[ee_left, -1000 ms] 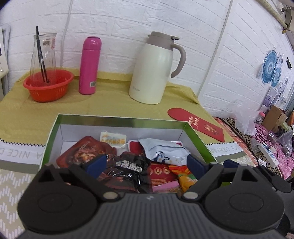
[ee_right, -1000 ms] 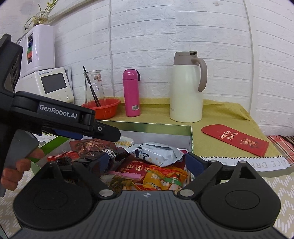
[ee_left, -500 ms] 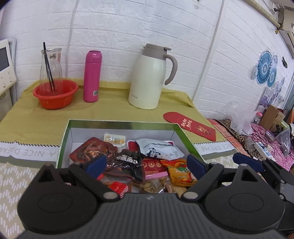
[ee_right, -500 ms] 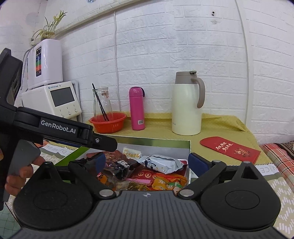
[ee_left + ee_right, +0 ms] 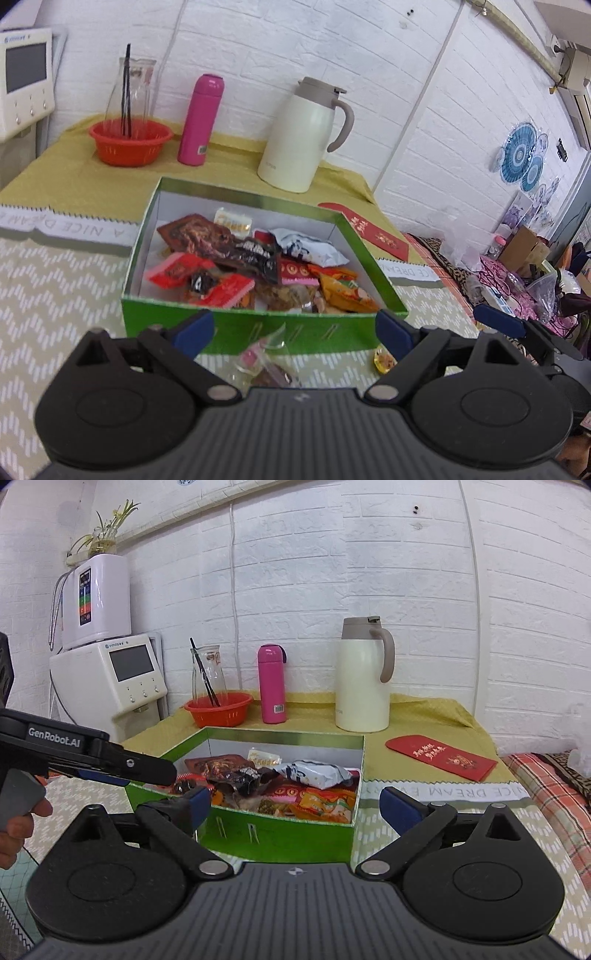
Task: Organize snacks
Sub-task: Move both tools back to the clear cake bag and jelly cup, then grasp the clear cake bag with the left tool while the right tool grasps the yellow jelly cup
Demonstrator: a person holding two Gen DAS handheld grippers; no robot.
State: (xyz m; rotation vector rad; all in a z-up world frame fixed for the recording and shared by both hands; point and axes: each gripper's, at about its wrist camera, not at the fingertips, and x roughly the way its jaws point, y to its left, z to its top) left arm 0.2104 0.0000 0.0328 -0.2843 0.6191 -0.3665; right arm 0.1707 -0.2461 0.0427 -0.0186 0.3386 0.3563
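Note:
A green box (image 5: 258, 330) (image 5: 280, 836) holds several snack packets, among them a dark brown one (image 5: 195, 236), a black one (image 5: 258, 254) (image 5: 240, 779), a grey-white one (image 5: 310, 245) (image 5: 317, 771) and an orange one (image 5: 343, 290). My left gripper (image 5: 293, 332) is open and empty, just in front of the box. A clear pink-tinted wrapped snack (image 5: 266, 360) and a small yellow candy (image 5: 384, 360) lie on the mat below it. My right gripper (image 5: 295, 805) is open and empty in front of the box. The left gripper's arm (image 5: 92, 760) reaches in from the left.
At the back stand a cream thermos jug (image 5: 303, 140) (image 5: 362, 675), a pink bottle (image 5: 201, 118) (image 5: 271, 683) and a red basket (image 5: 129, 142) (image 5: 219, 709) with a glass carafe. A red envelope (image 5: 369, 229) (image 5: 439, 757) lies right of the box. A white appliance (image 5: 110, 679) stands left.
Both grippers have pulled back and up from over the box. The box's front wall and the loose snacks in front of it have come into view.

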